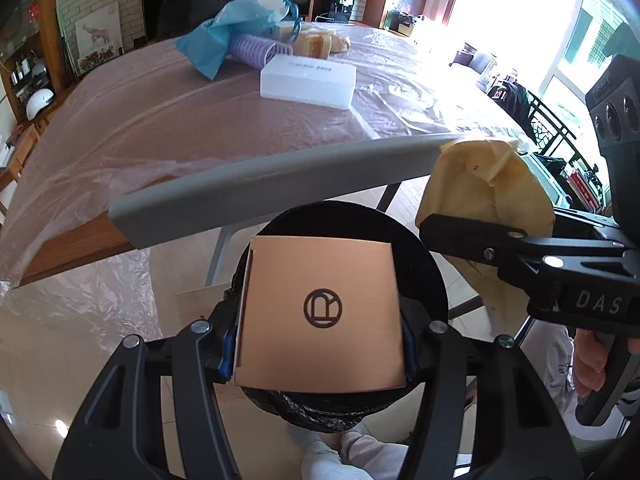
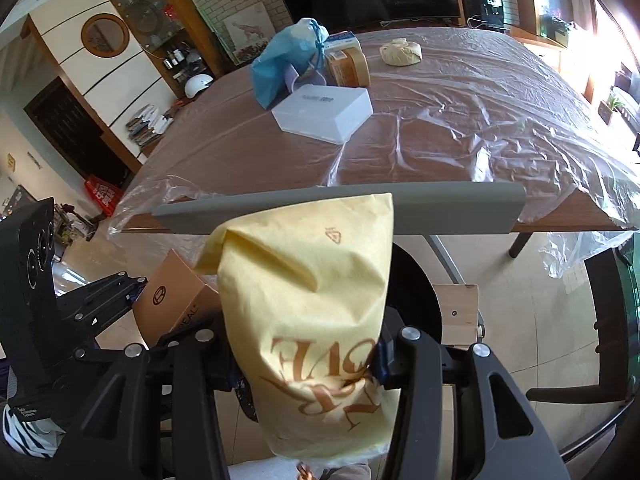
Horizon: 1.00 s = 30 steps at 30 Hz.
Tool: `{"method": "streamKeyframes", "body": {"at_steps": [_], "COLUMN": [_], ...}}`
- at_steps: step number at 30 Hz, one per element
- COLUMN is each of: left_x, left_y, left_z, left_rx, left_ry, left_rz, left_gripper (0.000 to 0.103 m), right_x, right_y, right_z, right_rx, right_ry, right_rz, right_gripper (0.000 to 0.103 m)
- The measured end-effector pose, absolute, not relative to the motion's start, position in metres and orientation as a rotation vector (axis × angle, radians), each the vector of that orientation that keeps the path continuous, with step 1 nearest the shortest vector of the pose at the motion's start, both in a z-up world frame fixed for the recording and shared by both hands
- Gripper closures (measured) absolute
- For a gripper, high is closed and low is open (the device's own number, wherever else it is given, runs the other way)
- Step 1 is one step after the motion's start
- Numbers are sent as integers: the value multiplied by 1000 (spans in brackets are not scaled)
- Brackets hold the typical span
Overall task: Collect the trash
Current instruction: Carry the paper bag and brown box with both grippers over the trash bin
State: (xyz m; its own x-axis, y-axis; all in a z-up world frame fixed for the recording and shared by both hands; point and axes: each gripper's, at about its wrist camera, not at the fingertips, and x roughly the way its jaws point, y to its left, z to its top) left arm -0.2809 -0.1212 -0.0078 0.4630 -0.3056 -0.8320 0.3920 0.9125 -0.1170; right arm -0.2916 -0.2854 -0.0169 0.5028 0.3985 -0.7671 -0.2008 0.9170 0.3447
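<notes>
My left gripper (image 1: 318, 344) is shut on a flat brown cardboard box (image 1: 320, 316) with a round black logo, held right above the black-lined trash bin (image 1: 432, 276); the box also shows in the right wrist view (image 2: 172, 300). My right gripper (image 2: 308, 360) is shut on a crumpled yellow paper bag (image 2: 316, 312) with brown lettering, held over the bin (image 2: 412, 292) beside the box. In the left wrist view the yellow bag (image 1: 480, 192) and right gripper (image 1: 472, 240) are at the right.
A grey chair back (image 1: 280, 180) stands between bin and table (image 2: 460, 132). On the plastic-covered table lie a white box (image 2: 324, 112), a blue bag (image 2: 284, 60), a brown carton (image 2: 348, 64), a purple roller (image 1: 256, 50) and a crumpled beige wad (image 2: 400, 52).
</notes>
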Motion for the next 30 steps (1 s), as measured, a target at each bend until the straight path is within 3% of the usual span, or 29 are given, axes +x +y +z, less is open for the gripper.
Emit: {"method": "streamKeyframes", "body": {"at_steps": [30], "left_x": [-261], "left_y": [-137], "left_z": [-43], "left_rx": [169], "left_ry": [1059], "left_rz": [-445], "left_gripper": [44], "right_x": [-268], "right_y": [-278], "right_z": [-60], "right_rx": [221], "right_ry": [1102], "right_rz": [316], "right_gripper": [57]}}
